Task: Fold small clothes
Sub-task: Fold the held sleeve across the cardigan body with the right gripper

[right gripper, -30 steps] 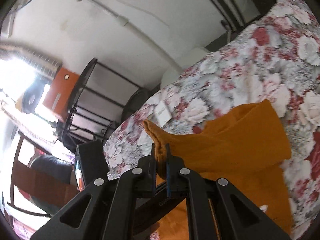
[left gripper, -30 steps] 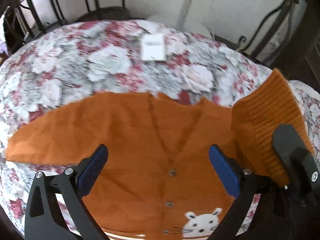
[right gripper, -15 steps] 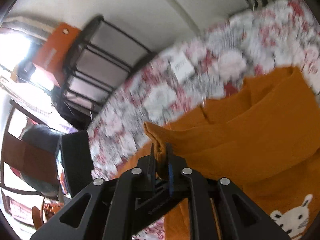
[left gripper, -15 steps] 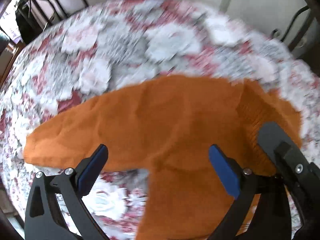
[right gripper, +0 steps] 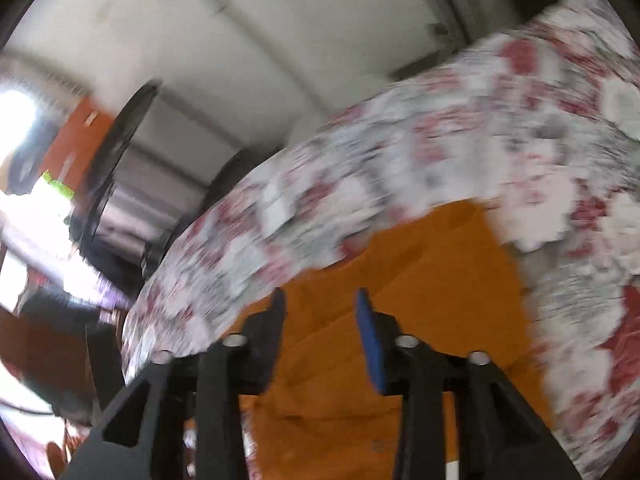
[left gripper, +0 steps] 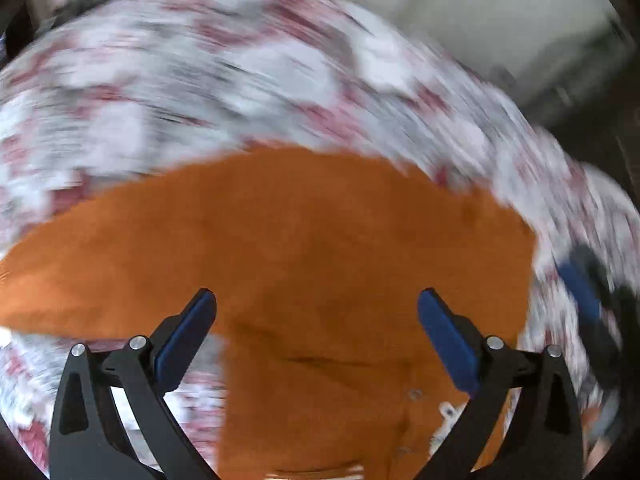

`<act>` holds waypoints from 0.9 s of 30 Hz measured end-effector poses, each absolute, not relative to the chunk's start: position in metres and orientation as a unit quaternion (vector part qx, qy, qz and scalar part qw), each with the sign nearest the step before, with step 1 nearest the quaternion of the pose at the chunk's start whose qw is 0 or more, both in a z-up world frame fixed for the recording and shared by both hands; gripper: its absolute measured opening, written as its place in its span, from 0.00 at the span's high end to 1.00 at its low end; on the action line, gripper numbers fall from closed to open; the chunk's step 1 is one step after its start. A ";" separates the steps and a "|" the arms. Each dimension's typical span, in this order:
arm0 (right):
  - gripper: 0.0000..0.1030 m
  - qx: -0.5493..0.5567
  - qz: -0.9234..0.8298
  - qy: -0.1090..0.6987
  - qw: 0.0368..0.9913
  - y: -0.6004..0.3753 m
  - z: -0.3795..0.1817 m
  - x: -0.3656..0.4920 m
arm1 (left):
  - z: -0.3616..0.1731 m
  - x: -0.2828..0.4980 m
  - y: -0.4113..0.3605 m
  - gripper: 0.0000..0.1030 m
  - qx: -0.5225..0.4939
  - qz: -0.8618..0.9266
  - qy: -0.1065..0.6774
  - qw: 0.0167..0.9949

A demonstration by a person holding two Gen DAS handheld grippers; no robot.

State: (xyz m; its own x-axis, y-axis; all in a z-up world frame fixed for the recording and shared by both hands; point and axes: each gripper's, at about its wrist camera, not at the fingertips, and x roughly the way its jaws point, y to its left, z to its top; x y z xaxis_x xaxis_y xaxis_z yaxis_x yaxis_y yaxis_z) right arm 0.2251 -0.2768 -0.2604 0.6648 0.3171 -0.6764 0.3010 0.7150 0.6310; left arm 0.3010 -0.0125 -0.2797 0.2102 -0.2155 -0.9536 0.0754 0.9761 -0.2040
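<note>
An orange knit cardigan (left gripper: 304, 240) lies on a floral cloth (left gripper: 200, 80), its right sleeve folded across the chest and its left sleeve stretched out to the left. My left gripper (left gripper: 316, 320) is open and empty above the cardigan's body. My right gripper (right gripper: 320, 320) is open with a moderate gap and empty, over the folded orange sleeve (right gripper: 432, 280). It also shows blurred at the right edge of the left wrist view (left gripper: 588, 296). Both views are motion-blurred.
The floral cloth (right gripper: 440, 140) covers a round table. A white wall (right gripper: 280, 40) and dark metal racks (right gripper: 116, 148) stand behind it. An orange box (right gripper: 80, 136) sits at far left.
My right gripper has opened and let go of the sleeve cuff, which now lies folded over the cardigan. Both grippers have been moving, the left one shifting leftward.
</note>
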 end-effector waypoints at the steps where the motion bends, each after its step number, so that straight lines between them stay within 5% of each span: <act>1: 0.82 0.383 0.000 0.412 0.827 -0.287 -0.267 0.224 | -0.289 0.300 -0.024 0.04 -0.048 -0.116 0.628 0.768; 8: 0.82 0.411 0.006 0.476 0.778 -0.317 -0.329 0.243 | -0.350 0.308 -0.043 0.04 0.020 -0.064 0.662 0.747; 12: 1.00 0.415 -0.052 0.474 0.775 -0.335 -0.346 0.238 | -0.340 0.314 -0.045 0.04 0.027 -0.045 0.657 0.752; 17: 0.94 0.396 -0.034 0.422 0.815 -0.333 -0.307 0.241 | -0.303 0.318 -0.042 0.04 -0.001 -0.074 0.609 0.790; 23: 0.97 0.385 -0.052 0.480 0.787 -0.329 -0.354 0.256 | -0.341 0.333 -0.032 0.04 0.031 -0.014 0.651 0.758; 27: 0.92 0.369 -0.040 0.456 0.809 -0.321 -0.316 0.249 | -0.310 0.339 -0.035 0.05 0.022 -0.025 0.631 0.775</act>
State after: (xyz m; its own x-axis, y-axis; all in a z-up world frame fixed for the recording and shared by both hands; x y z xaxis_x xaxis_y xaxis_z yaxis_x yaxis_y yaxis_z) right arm 0.2489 -0.3215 -0.3160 0.5818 0.2718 -0.7666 0.3998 0.7252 0.5606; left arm 0.3385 -0.0350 -0.3097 0.2031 -0.0111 -0.9791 0.0654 0.9979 0.0023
